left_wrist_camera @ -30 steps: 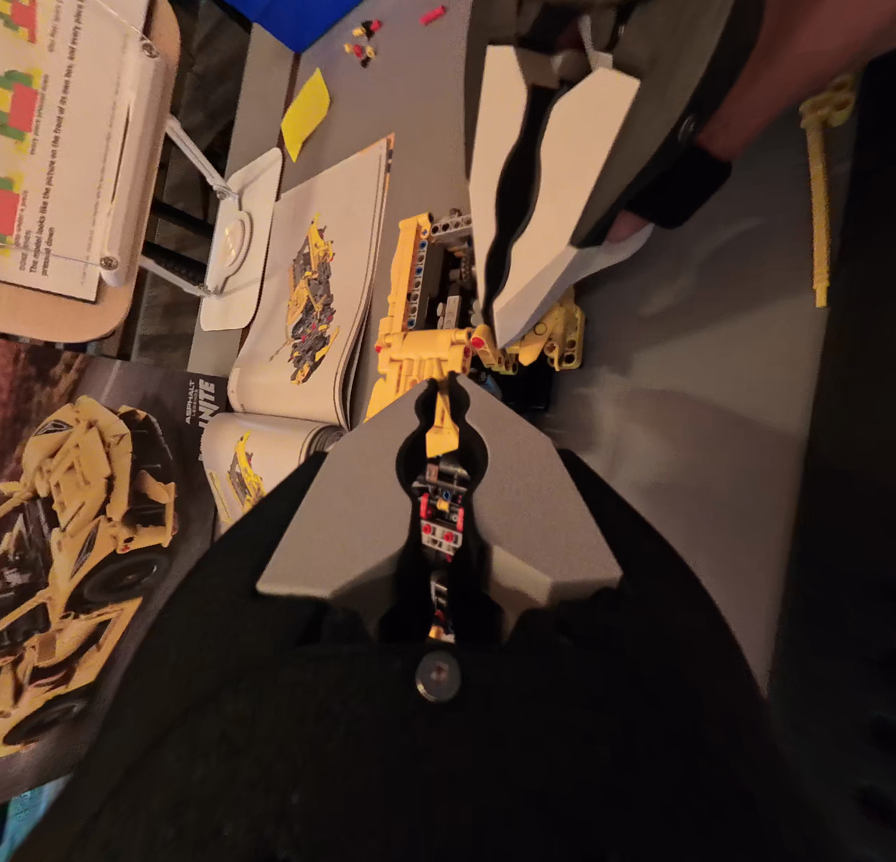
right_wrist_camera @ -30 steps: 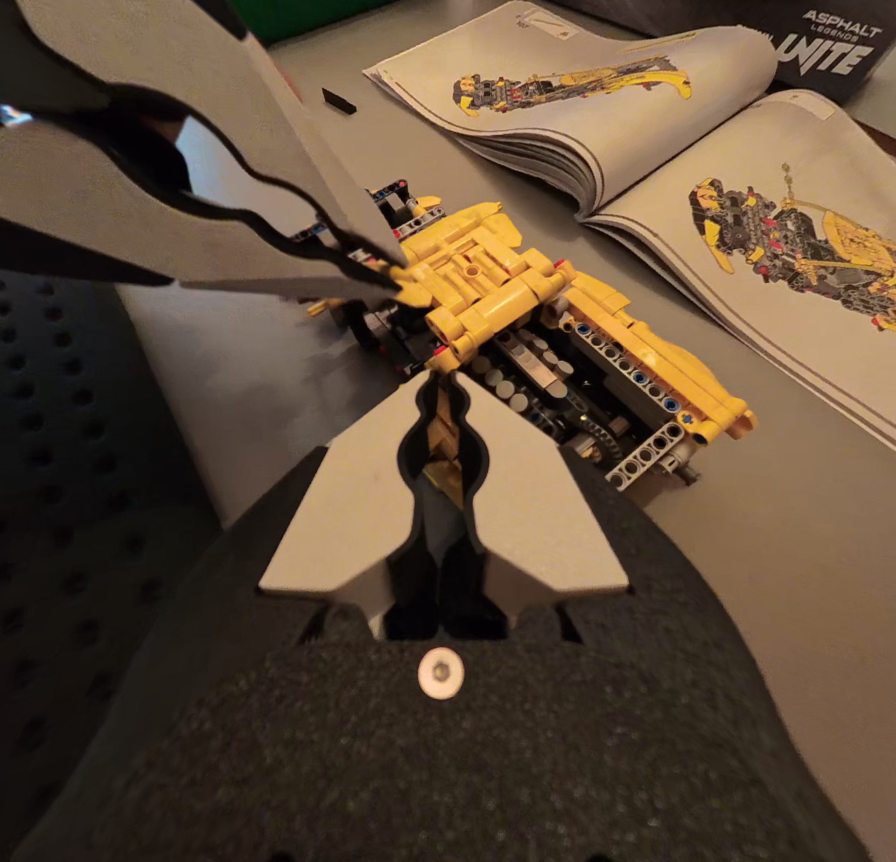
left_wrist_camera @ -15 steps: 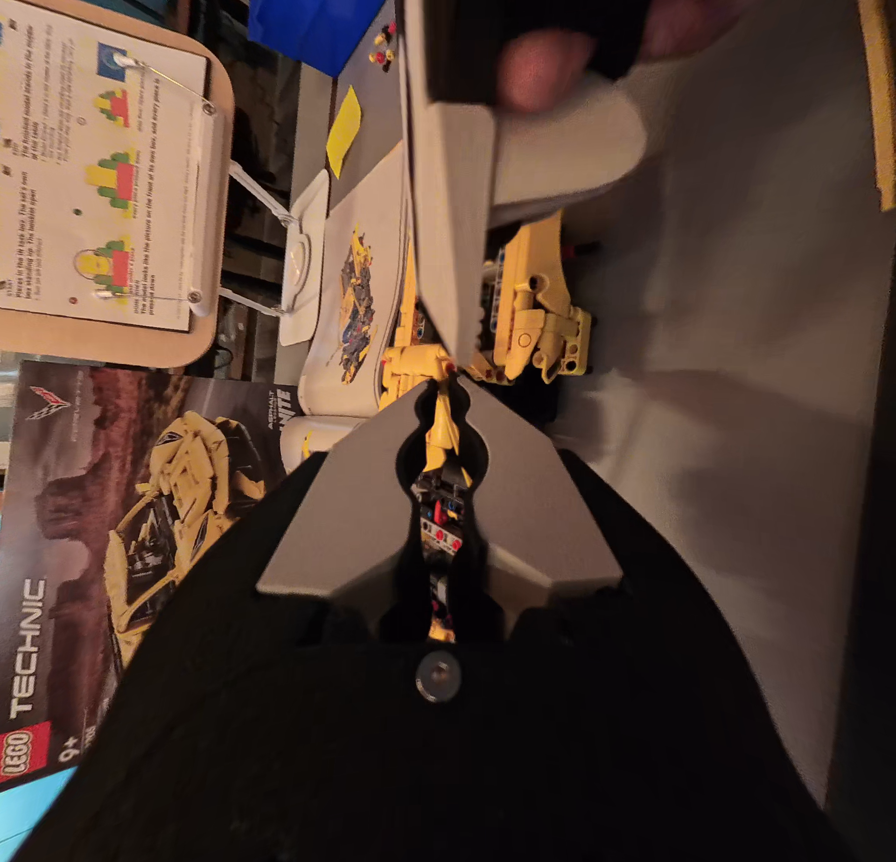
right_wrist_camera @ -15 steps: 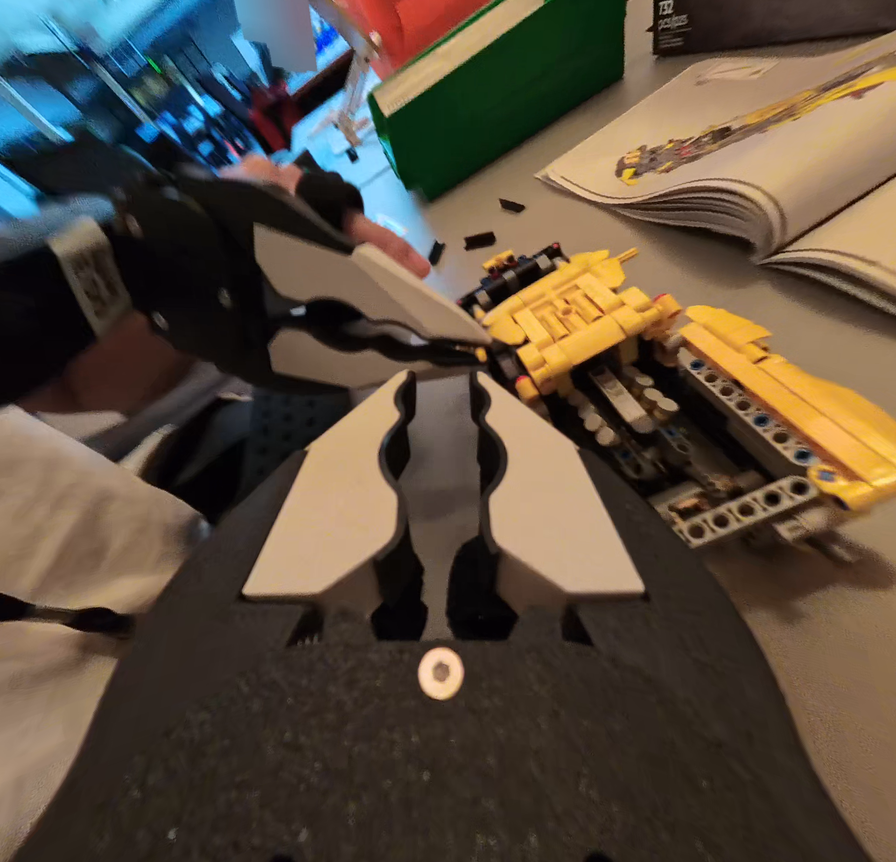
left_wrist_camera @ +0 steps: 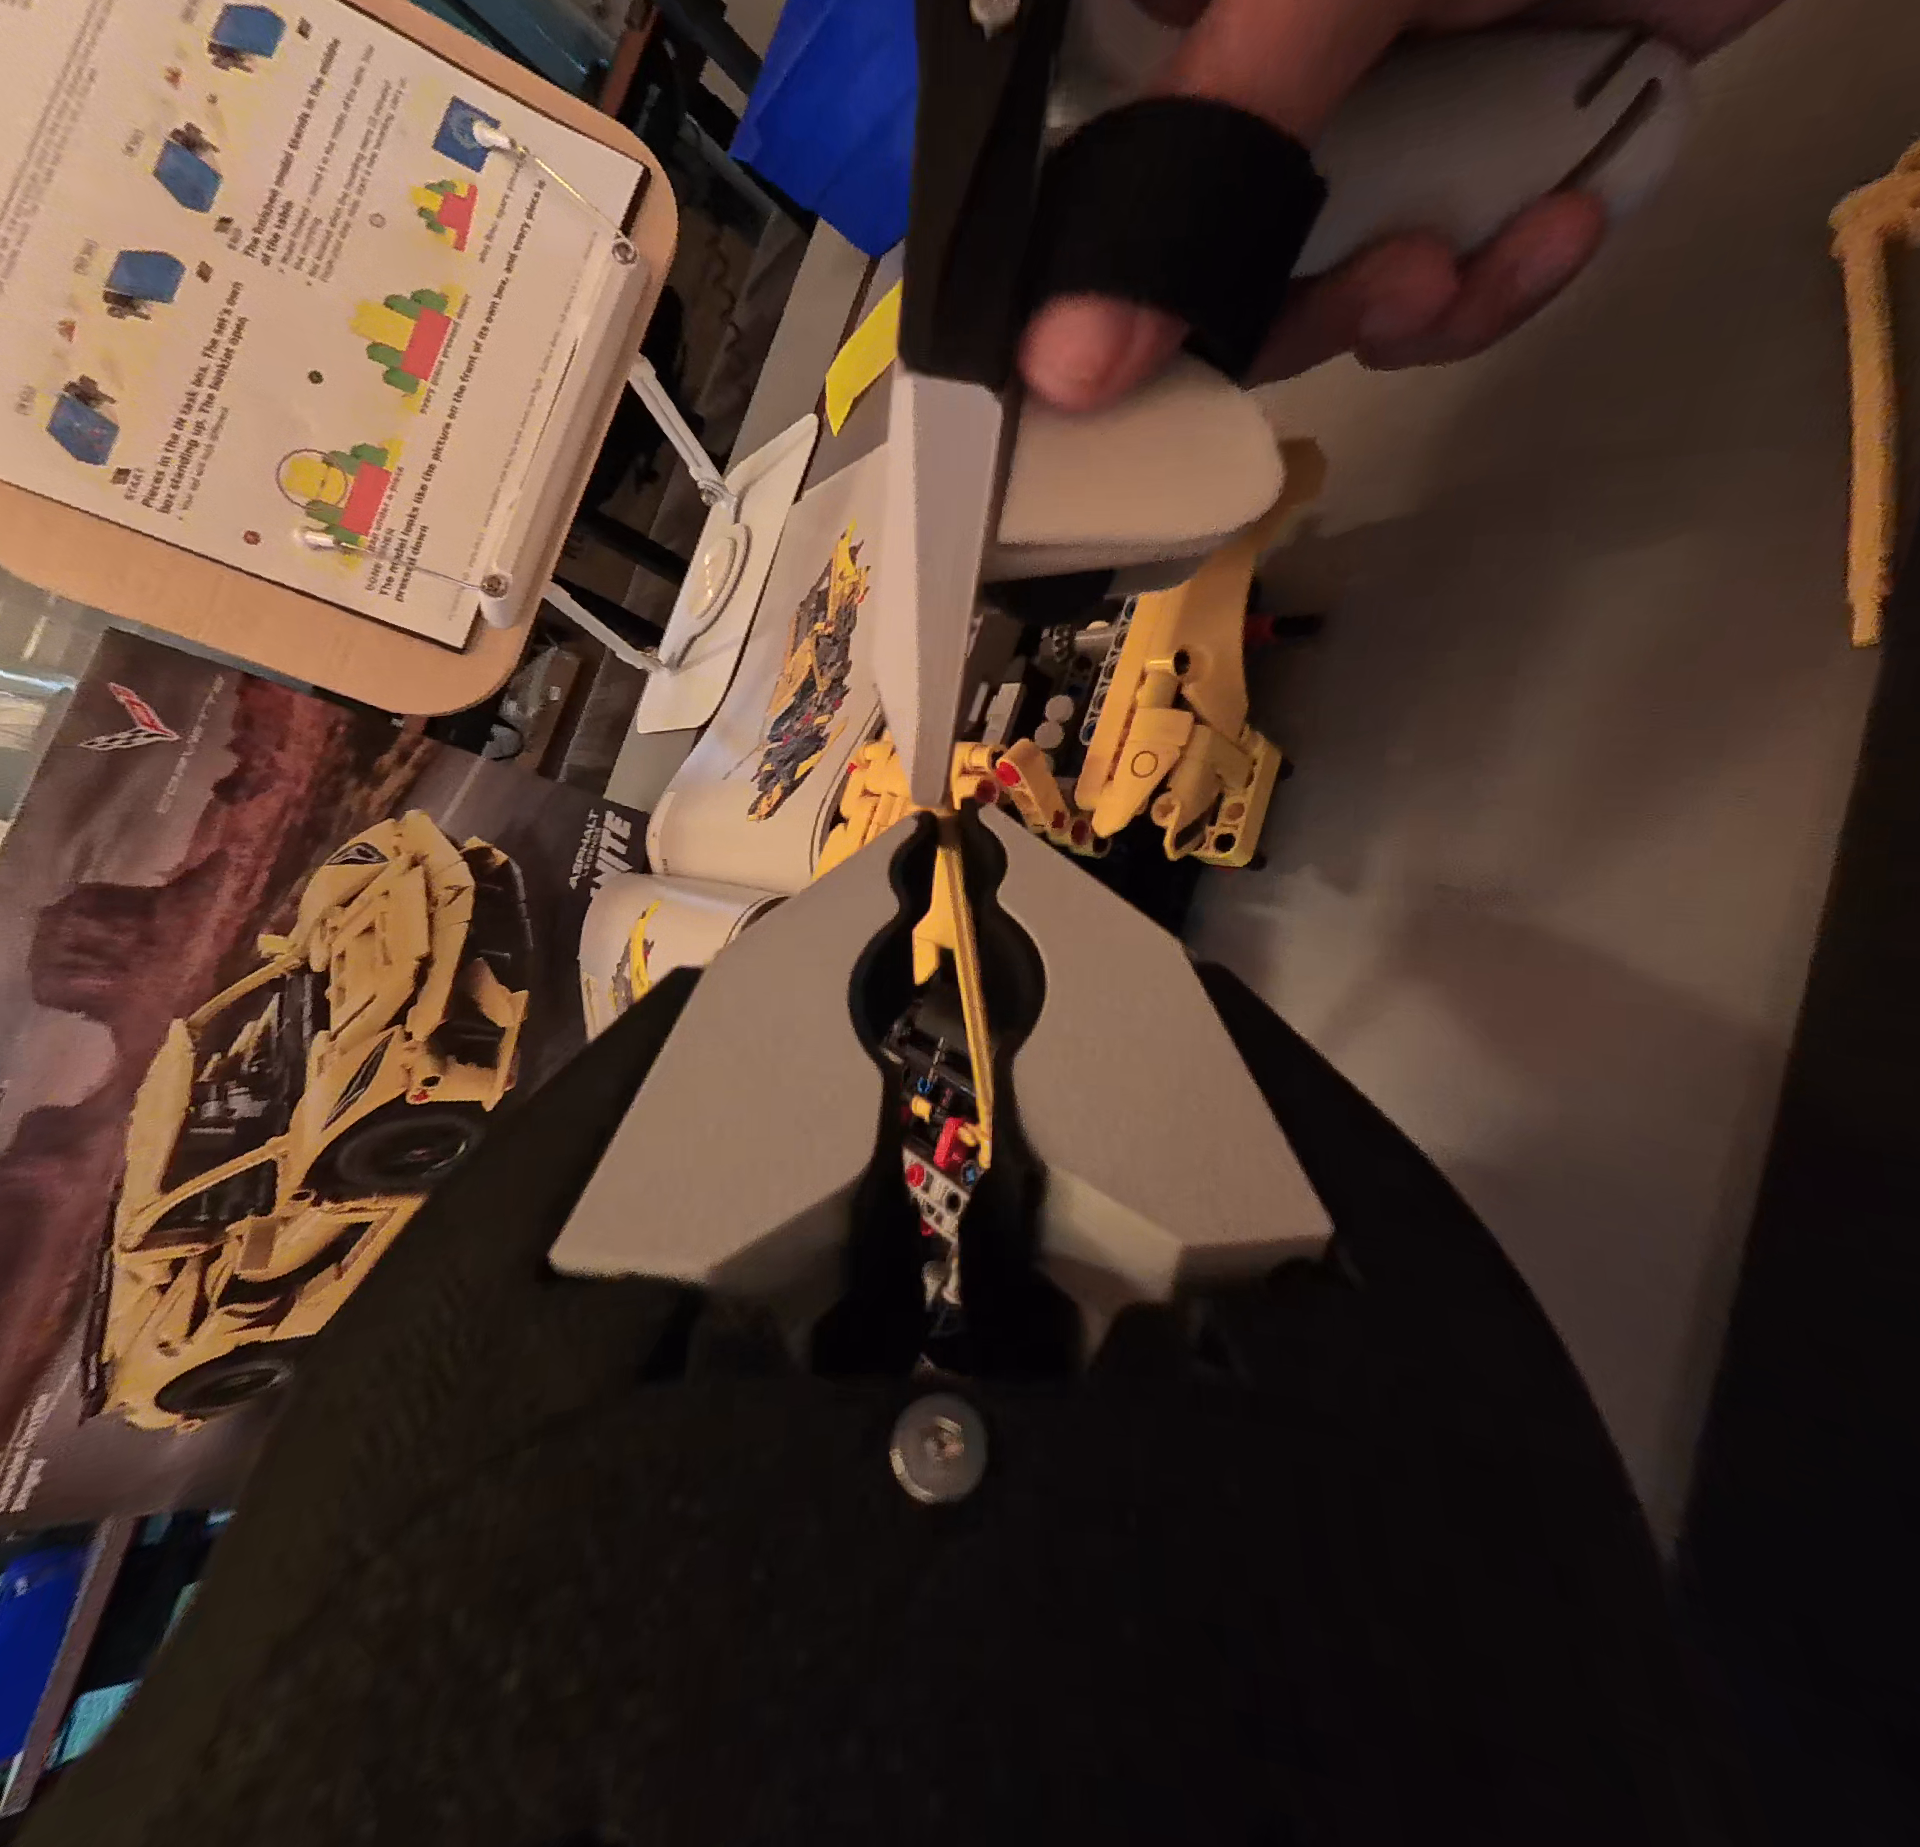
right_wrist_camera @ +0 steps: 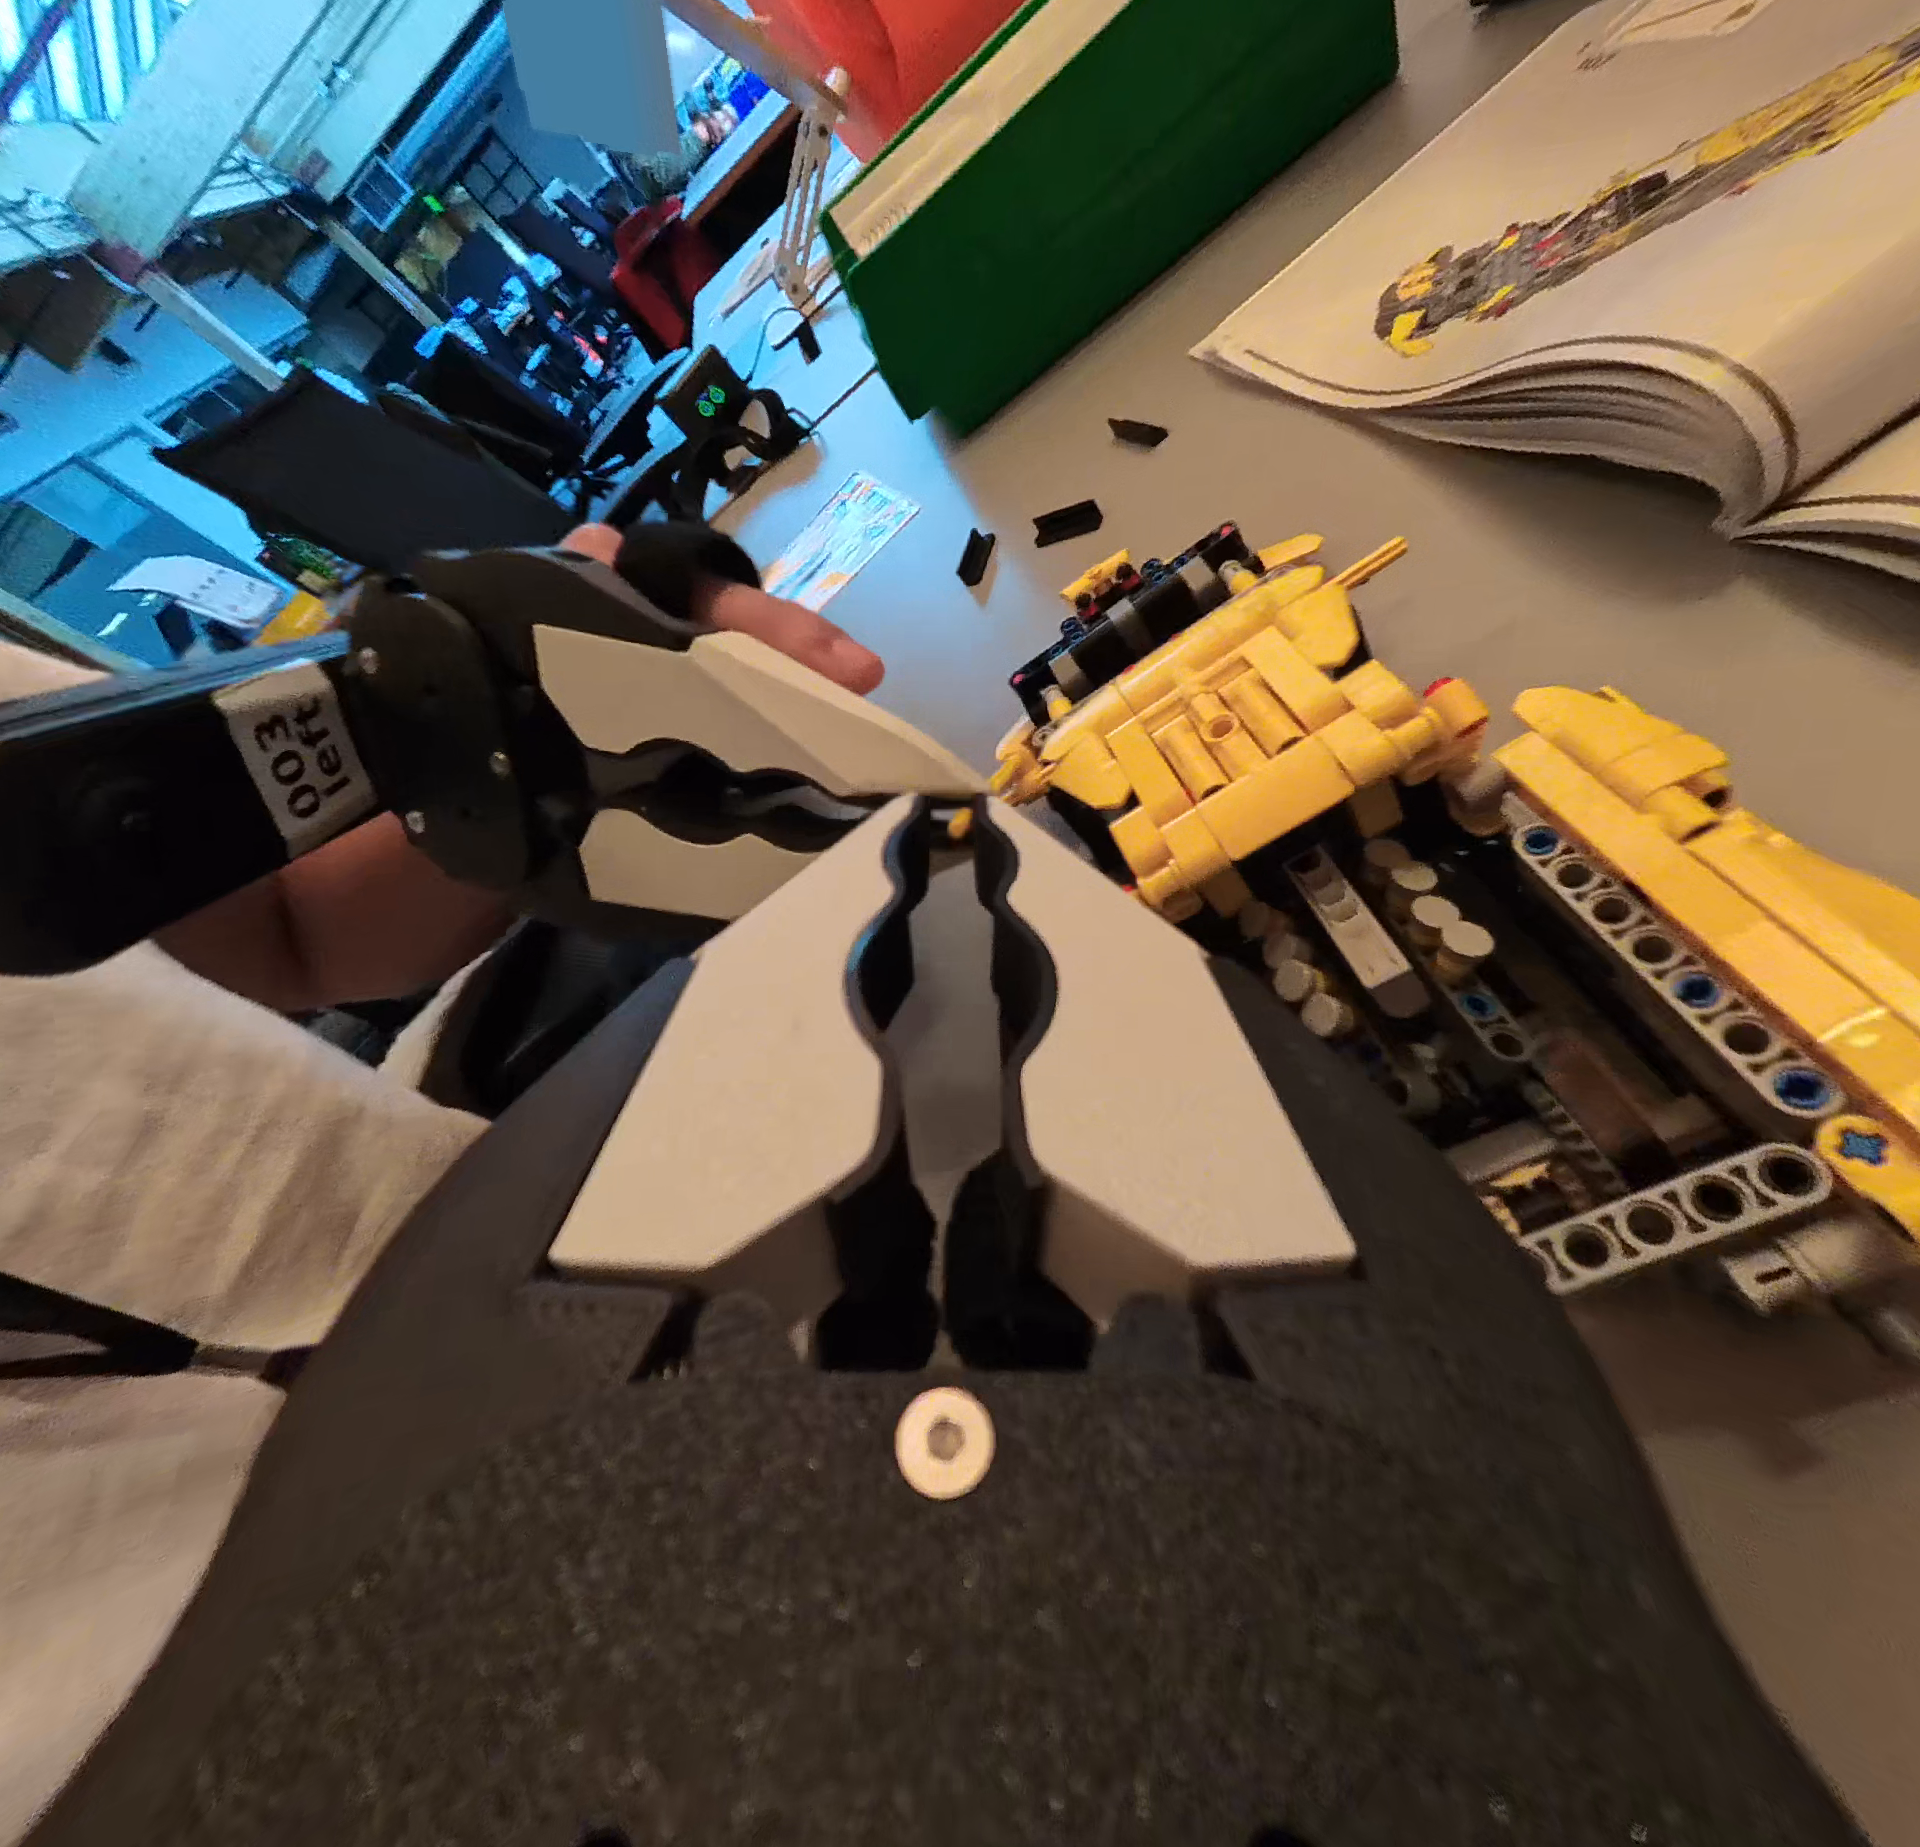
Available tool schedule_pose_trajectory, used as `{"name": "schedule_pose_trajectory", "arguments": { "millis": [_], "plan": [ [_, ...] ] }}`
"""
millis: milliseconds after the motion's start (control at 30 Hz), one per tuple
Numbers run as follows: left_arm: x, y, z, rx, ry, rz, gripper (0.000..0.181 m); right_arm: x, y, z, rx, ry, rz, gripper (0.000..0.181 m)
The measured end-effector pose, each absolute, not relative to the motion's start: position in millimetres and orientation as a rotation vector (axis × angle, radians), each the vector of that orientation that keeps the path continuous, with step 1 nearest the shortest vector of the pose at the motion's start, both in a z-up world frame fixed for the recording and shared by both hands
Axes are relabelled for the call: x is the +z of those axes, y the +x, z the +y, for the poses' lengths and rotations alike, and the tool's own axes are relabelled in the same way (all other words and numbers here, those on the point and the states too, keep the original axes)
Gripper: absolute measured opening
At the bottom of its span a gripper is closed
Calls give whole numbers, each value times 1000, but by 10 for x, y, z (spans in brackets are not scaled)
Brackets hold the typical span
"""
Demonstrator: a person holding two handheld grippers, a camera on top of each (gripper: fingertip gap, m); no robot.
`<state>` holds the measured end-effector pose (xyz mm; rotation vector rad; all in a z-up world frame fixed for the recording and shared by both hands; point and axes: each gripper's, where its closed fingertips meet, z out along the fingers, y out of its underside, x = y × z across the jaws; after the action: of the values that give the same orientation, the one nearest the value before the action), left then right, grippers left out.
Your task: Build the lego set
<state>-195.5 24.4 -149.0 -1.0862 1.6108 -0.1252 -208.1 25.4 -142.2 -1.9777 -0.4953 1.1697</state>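
Since half a second ago the right claw (right_wrist_camera: 948, 810) has narrowed its gap and come in beside the left claw (left_wrist_camera: 943, 821), tips almost meeting at a small yellow bit I cannot tell it grips. Left claw is clamped on the yellow lego car (right_wrist_camera: 1299, 758), which lies on the grey table (right_wrist_camera: 1299, 467). Beyond lie the open instruction booklet (right_wrist_camera: 1621, 270), printed set box (left_wrist_camera: 270, 1018), green bin (right_wrist_camera: 1122, 166) and a lettered instruction card (left_wrist_camera: 312, 280); a numbered tag (right_wrist_camera: 296, 753) marks the left tool.
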Motion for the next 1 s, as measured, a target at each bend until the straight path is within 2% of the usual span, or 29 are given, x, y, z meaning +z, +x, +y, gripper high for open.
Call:
{"name": "schedule_pose_trajectory", "arguments": {
  "millis": [100, 167, 233, 333, 400, 467, 633, 1000],
  "plan": [
    [-1502, -1970, 258, -139, -1136, 1577, 5, -1459, -2076, 273, 1190, -2011, -475, 2],
    [-1419, -2017, 313, -176, -1247, 1444, 20, -1441, -2071, 301, 1212, -1999, -447, 2],
    [-1333, -2125, 355, -330, -1501, 1175, 21, -1463, -2051, 335, 1211, -2014, -424, 2],
    [-1320, -2119, 159, -1017, -1951, 601, 22, -1459, -2034, 344, 1228, -2017, -417, 2],
    [-1248, -2041, 82, -1503, -2028, 217, 22, -1454, -2049, 331, 1230, -2016, -431, 2],
    [-1298, -2064, 165, -1717, -2015, -81, 22, -1451, -2064, 316, 1230, -2020, -449, 2],
    [-1595, -2139, 244, -1804, -1988, -487, 21, -1437, -2073, 325, 1244, -2024, -447, 2],
    [-1474, -2110, 309, -1997, -1773, -679, 21, -1478, -2059, 305, 1321, -2027, -379, 2]
  ]
}}
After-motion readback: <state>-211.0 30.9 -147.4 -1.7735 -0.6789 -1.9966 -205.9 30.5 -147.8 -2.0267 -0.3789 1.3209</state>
